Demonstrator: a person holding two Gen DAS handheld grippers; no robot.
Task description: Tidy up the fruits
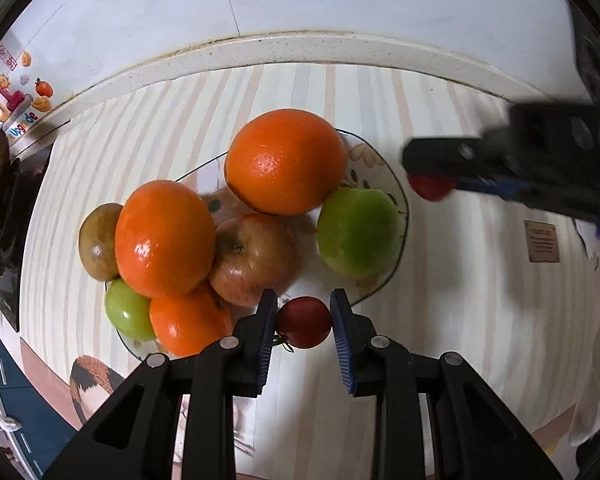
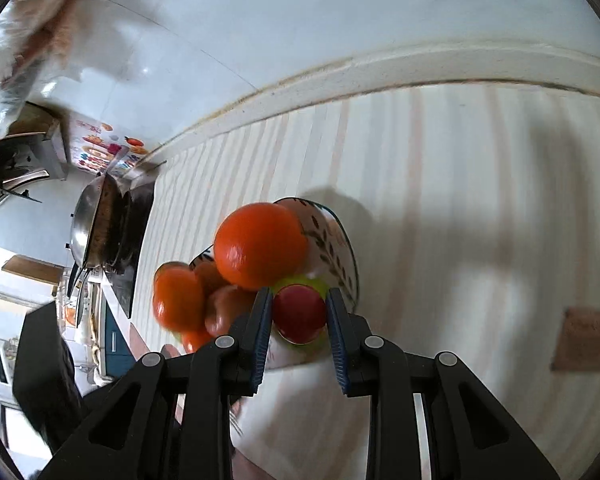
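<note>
A patterned plate [image 1: 396, 184] on the striped tablecloth holds oranges [image 1: 284, 160], a reddish apple [image 1: 256, 260], green apples [image 1: 358, 232] and a brown fruit [image 1: 98, 242]. My left gripper [image 1: 304, 322] is shut on a small red tomato [image 1: 305, 322] at the plate's near rim. My right gripper [image 2: 299, 314] is shut on another red tomato [image 2: 299, 314] and holds it above the plate [image 2: 340, 240]. In the left wrist view it shows at the right [image 1: 432, 180], blurred, with its tomato [image 1: 430, 188].
The counter's raised stone edge [image 1: 300, 46] and a tiled wall lie behind. A wok and stove [image 2: 100, 224] stand at the left. A brown label [image 2: 584, 338] lies on the cloth at the right.
</note>
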